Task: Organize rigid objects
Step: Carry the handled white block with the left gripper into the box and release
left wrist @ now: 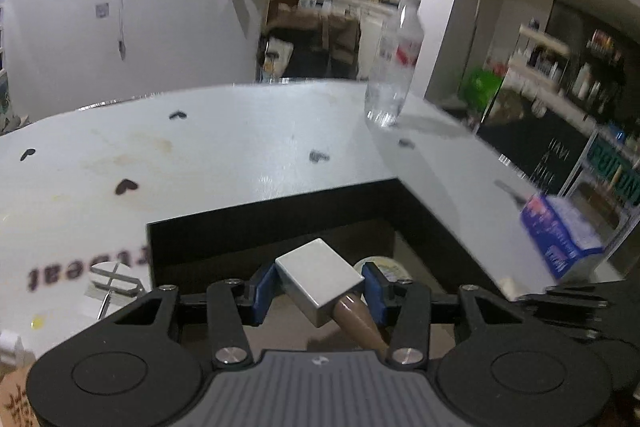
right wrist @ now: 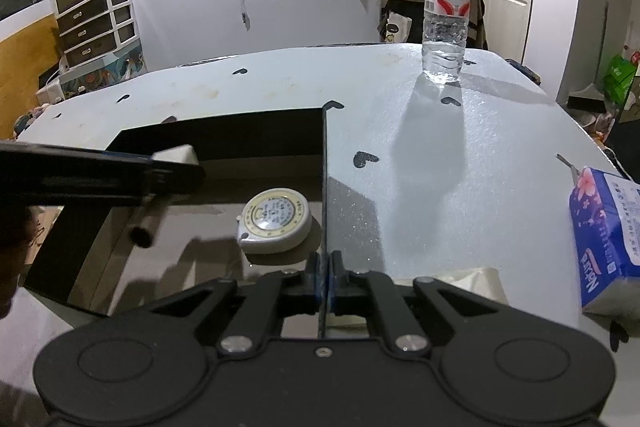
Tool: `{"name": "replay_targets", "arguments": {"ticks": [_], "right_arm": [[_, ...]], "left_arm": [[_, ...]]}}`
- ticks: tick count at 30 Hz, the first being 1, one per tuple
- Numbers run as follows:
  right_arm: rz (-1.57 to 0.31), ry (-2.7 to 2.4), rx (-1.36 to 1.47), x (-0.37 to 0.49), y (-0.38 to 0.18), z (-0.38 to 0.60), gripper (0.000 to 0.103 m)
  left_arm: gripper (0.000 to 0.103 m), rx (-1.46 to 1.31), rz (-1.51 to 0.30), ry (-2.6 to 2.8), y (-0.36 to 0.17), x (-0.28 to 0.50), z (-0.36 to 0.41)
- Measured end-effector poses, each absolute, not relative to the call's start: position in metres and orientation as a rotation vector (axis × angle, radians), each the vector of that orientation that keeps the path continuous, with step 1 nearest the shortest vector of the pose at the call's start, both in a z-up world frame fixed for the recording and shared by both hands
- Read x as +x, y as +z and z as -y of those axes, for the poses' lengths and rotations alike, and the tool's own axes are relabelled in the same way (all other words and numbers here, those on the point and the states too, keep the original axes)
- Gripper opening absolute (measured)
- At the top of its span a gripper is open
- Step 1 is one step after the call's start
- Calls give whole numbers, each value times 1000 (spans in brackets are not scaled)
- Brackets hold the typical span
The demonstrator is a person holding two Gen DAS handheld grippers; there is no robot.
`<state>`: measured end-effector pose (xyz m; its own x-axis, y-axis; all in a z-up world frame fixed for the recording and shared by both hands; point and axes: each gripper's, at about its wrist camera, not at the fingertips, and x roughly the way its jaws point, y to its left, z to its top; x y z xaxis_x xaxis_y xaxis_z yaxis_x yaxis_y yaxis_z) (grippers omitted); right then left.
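My left gripper is shut on a small mallet with a white block head and a brown handle, and holds it over an open black box. In the right wrist view the mallet hangs over the box's left half, its handle pointing down. My right gripper is shut on the thin right wall of the box. A round white tape measure lies on the box floor; its edge also shows in the left wrist view.
A water bottle stands at the far right of the white table. A blue tissue pack lies at the right edge. A metal item lies left of the box. Drawers and a tank stand behind at the left.
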<state>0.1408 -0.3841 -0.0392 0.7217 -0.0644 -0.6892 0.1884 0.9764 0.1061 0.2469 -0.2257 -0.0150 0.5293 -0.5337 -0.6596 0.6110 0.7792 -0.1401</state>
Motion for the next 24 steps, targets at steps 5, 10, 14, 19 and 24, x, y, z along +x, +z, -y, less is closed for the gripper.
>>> {"name": "replay_targets", "arguments": {"ticks": [5,10,14,19,24], "right_arm": [[-756,-136,176,142,-39,386,5],[-755,-133,182,141,-40,386,5],[-756,-129,186,141,-40,387,6],[-759,-129,192,141,-39,387,6],[-761,-131,199,141,-39,387,6]], "left_arm": [[48,162,-801,-702,-25,263,238],[48,169,-817,-712,-29,272,247],[50,171,-839,-700,-34,277,250],[78,139,-826,-694,-29,277,246],[81,138,-820,-692,-25,275,244]]}}
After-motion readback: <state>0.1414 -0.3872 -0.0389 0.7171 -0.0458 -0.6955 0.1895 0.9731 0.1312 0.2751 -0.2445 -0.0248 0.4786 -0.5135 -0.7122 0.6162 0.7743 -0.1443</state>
